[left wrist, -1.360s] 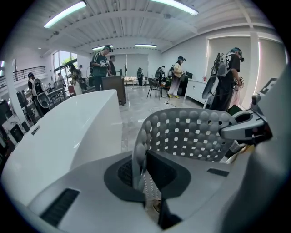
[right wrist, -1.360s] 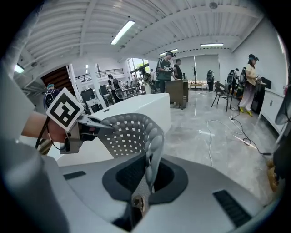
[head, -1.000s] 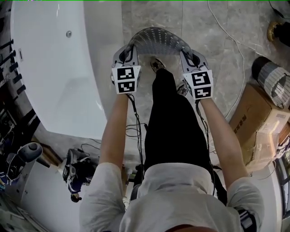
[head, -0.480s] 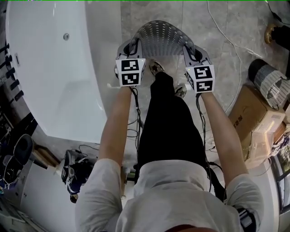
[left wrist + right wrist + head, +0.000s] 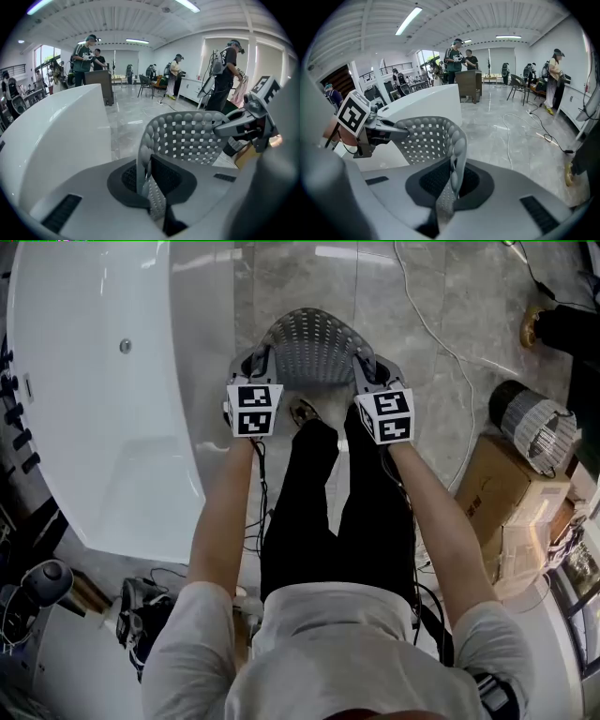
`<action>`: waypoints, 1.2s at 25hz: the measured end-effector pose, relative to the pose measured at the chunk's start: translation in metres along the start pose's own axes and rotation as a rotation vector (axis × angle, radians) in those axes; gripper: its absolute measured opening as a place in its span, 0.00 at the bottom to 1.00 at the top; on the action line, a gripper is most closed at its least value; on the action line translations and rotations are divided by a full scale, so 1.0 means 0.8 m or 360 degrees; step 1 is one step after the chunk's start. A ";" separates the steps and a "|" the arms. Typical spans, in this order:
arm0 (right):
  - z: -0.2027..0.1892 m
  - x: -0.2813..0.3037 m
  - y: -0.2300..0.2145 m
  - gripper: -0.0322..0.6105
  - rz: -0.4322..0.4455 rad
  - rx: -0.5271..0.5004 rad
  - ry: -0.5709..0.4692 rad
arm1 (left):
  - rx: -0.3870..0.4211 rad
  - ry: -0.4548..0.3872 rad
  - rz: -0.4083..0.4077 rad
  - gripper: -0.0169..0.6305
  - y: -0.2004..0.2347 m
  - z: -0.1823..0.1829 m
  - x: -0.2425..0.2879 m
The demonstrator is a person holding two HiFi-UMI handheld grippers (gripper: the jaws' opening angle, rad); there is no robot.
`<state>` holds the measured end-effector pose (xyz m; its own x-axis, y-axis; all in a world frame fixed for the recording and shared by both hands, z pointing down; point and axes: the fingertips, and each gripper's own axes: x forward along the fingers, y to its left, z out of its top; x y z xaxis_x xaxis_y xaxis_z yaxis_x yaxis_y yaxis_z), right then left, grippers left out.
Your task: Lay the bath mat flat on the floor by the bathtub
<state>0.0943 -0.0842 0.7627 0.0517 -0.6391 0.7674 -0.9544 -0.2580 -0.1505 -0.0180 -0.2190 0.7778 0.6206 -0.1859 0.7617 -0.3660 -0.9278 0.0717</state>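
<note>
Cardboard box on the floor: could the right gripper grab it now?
Probably not: the right gripper is shut on the bath mat, so it is busy, and the cardboard box sits apart from it.

The room is bright. Long ceiling lights [image 5: 408, 19] shine from above, and daylight comes in through a window [image 5: 41, 55] far back. The shiny floor [image 5: 281, 277] shows white glare from the lights. The white bathtub [image 5: 103, 418] looks very bright, almost washed out. Shadows are soft and faint. The head view is sharp in the middle and bends a bit at its sides. Both gripper views are round with black corners, and straight lines curve near the rim. In them the mat [image 5: 192, 136] is clear farther out but fuzzy close to the jaws. The grey part nearest the camera is blurry.
</note>
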 end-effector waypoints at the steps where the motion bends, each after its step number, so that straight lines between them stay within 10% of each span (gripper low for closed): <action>1: 0.002 0.002 -0.004 0.08 -0.0006 -0.0007 -0.0005 | 0.0009 -0.0003 0.0004 0.07 -0.001 0.002 0.003; 30: 0.077 0.113 -0.122 0.08 0.0134 0.0006 0.0015 | -0.0065 -0.0003 0.0219 0.07 0.029 0.115 0.142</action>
<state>0.2102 -0.1613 0.8088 -0.0311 -0.6518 0.7577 -0.9541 -0.2066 -0.2170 0.1080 -0.2914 0.8065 0.5641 -0.3113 0.7648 -0.4755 -0.8797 -0.0073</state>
